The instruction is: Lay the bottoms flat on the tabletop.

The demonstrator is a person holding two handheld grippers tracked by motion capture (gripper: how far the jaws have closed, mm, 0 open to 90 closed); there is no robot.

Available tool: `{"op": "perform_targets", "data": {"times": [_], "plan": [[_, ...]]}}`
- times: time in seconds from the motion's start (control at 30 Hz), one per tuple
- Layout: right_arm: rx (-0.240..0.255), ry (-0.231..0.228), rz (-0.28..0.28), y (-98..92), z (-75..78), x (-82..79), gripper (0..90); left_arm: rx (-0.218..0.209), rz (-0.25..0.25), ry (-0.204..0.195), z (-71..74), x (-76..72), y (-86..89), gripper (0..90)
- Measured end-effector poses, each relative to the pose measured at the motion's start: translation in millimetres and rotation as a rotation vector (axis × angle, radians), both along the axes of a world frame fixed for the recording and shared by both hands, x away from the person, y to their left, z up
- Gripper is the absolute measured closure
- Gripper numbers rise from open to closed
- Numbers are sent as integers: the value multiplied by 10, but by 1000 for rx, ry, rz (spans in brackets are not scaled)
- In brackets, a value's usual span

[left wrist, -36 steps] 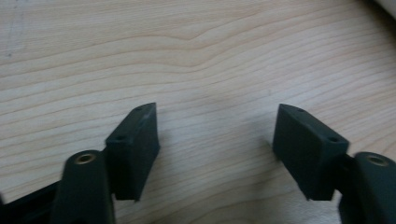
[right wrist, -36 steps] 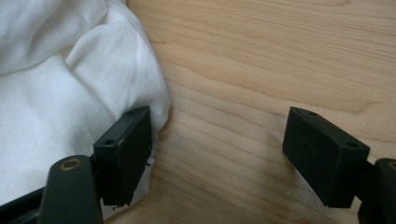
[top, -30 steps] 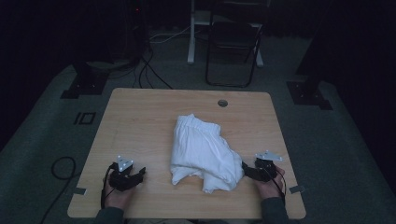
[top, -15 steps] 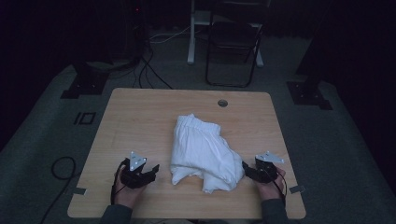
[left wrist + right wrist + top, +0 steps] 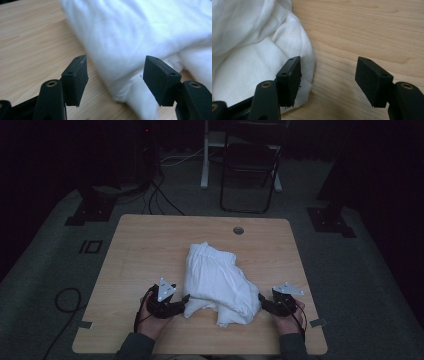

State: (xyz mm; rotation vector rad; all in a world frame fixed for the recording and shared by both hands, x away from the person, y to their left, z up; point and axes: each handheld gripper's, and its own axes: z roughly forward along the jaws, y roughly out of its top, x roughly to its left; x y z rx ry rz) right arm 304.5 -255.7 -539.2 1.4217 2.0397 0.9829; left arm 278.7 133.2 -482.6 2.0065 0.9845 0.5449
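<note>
A crumpled white garment (image 5: 216, 282) lies in a heap on the near middle of the wooden table (image 5: 150, 245). My left gripper (image 5: 186, 299) is at the heap's near left corner, open; in the left gripper view a folded white edge (image 5: 130, 87) sits between its jaws (image 5: 115, 80). At the cloth's near right edge my right gripper (image 5: 259, 299) stands open. In the right gripper view its left pad (image 5: 289, 80) rests against the cloth's rim (image 5: 304, 60), and bare wood shows between the jaws (image 5: 328, 80).
A round cable hole (image 5: 238, 230) is in the table's far edge. Beyond the table a dark folding chair (image 5: 250, 165) and a white post (image 5: 205, 155) stand on the grey floor, with cables (image 5: 160, 195) and black stand bases (image 5: 330, 220) around.
My left gripper has moved right across the table from the near left up to the cloth's corner. The right gripper and the cloth have stayed put.
</note>
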Motion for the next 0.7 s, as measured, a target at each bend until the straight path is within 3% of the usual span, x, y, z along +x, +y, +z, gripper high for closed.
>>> {"op": "perform_targets", "data": {"times": [0.3,0.5,0.7], "plan": [[0,10,-1,1,-16,14,370,-10,-92,-31,125,-35,-342,330],[1,17,-5,3,-25,24,370,-27,-169,-32,189,-54,-611,322],[4,20,-7,4,-28,24,370,-5,-259,-34,194,-66,-923,317]]}}
